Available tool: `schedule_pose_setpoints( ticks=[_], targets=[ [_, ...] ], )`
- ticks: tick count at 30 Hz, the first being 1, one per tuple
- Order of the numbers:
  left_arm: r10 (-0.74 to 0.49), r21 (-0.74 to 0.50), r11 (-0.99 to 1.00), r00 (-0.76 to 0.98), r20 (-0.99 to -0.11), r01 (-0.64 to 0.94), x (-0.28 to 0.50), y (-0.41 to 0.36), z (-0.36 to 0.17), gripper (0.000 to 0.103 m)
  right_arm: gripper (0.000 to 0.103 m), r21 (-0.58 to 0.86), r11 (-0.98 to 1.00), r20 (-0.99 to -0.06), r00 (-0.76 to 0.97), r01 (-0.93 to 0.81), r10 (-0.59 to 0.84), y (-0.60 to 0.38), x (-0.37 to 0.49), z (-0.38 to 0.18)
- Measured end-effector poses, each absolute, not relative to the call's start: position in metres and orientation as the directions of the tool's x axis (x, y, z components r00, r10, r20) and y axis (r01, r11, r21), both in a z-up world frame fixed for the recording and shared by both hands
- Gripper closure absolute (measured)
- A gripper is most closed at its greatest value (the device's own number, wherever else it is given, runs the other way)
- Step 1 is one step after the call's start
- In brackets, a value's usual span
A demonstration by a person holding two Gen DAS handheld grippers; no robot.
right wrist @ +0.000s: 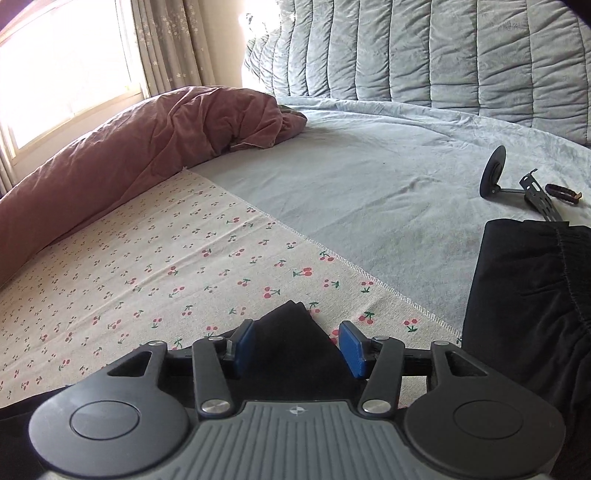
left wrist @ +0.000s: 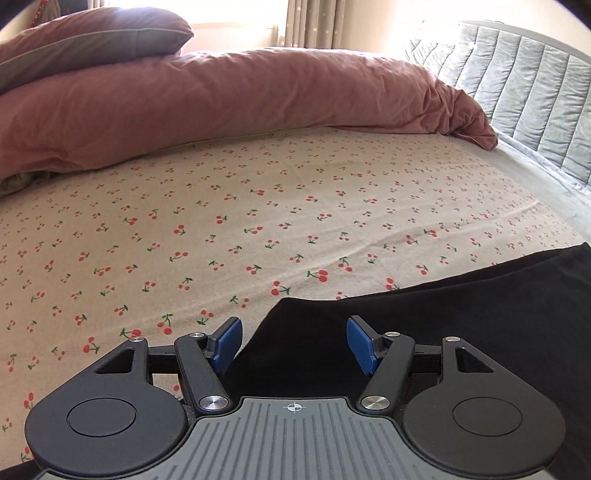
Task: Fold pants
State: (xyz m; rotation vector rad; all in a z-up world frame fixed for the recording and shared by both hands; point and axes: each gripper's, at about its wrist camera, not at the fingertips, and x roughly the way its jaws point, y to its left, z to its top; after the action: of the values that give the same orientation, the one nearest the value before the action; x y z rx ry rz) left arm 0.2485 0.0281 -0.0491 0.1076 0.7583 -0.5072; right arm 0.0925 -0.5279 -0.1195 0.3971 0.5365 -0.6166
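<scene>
Black pants [left wrist: 461,317] lie on a cherry-print sheet [left wrist: 221,229], stretching from bottom centre to the right edge in the left wrist view. My left gripper [left wrist: 294,341] is open, its blue pads either side of a pants corner, over the cloth. In the right wrist view the pants' elastic waistband part [right wrist: 535,295] lies at the right, and a black corner [right wrist: 291,332] pokes up between the blue pads of my right gripper [right wrist: 295,343], which is open around it.
A rolled pink duvet [left wrist: 240,92] and pillow [left wrist: 92,33] lie along the far side. A grey quilted headboard [right wrist: 443,48] and grey sheet [right wrist: 369,177] are at the right. A small black stand [right wrist: 495,173] and strap [right wrist: 561,194] lie on the grey sheet.
</scene>
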Motion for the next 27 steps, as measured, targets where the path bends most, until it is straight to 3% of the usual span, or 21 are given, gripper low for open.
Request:
schedule_pose_setpoints(
  ticks=[4,6,7,8,9,11,15,18,20,22,25,27],
  targets=[
    [-0.445,-0.169,0.863,0.557,-0.702,0.476,0.271,0.033,-0.060,0.044,0.055,0.192,0.746,-0.588,0.684,0.637,-0.433,-0.537,0.110,-0.136],
    [-0.468,-0.212,0.859,0.547,-0.694,0.465,0.277,0.035,-0.064,0.050,0.070,0.193,0.768,-0.574,0.705,0.611,-0.417,-0.535,0.112,-0.138],
    [-0.480,-0.232,0.857,0.546,-0.687,0.461,0.280,0.036,-0.064,0.063,0.079,0.193,0.775,-0.567,0.713,0.602,-0.412,-0.534,0.112,-0.137],
    [-0.497,-0.260,0.851,0.538,-0.681,0.456,0.282,0.037,-0.065,0.083,0.084,0.190,0.779,-0.559,0.718,0.598,-0.415,-0.533,0.111,-0.135],
    [-0.515,-0.293,0.844,0.526,-0.677,0.449,0.284,0.037,-0.065,0.092,0.091,0.201,0.780,-0.547,0.729,0.592,-0.412,-0.533,0.109,-0.134],
    [-0.524,-0.313,0.843,0.536,-0.661,0.438,0.282,0.038,-0.066,0.100,0.093,0.230,0.775,-0.520,0.748,0.588,-0.413,-0.537,0.104,-0.130],
    [-0.551,-0.396,0.834,0.617,-0.562,0.385,0.274,0.053,-0.062,0.101,0.095,0.237,0.766,-0.501,0.750,0.598,-0.431,-0.539,0.105,-0.132],
    [-0.520,-0.384,0.853,0.638,-0.568,0.353,0.277,0.051,-0.068,0.101,0.098,0.227,0.745,-0.492,0.734,0.628,-0.469,-0.542,0.107,-0.135],
    [-0.511,-0.360,0.860,0.625,-0.590,0.362,0.279,0.047,-0.072,0.095,0.089,0.298,0.725,-0.511,0.745,0.621,-0.428,-0.553,0.101,-0.136],
    [-0.528,-0.380,0.849,0.606,-0.596,0.366,0.281,0.049,-0.073,0.091,0.067,0.358,0.698,-0.520,0.753,0.620,-0.403,-0.561,0.094,-0.135],
    [-0.558,-0.424,0.830,0.560,-0.612,0.364,0.286,0.056,-0.075,0.079,0.063,0.412,0.698,-0.508,0.784,0.585,-0.357,-0.569,0.089,-0.136],
    [-0.592,-0.466,0.806,0.525,-0.611,0.365,0.290,0.060,-0.077,0.077,0.063,0.410,0.716,-0.534,0.785,0.565,-0.314,-0.571,0.093,-0.141]
  ],
)
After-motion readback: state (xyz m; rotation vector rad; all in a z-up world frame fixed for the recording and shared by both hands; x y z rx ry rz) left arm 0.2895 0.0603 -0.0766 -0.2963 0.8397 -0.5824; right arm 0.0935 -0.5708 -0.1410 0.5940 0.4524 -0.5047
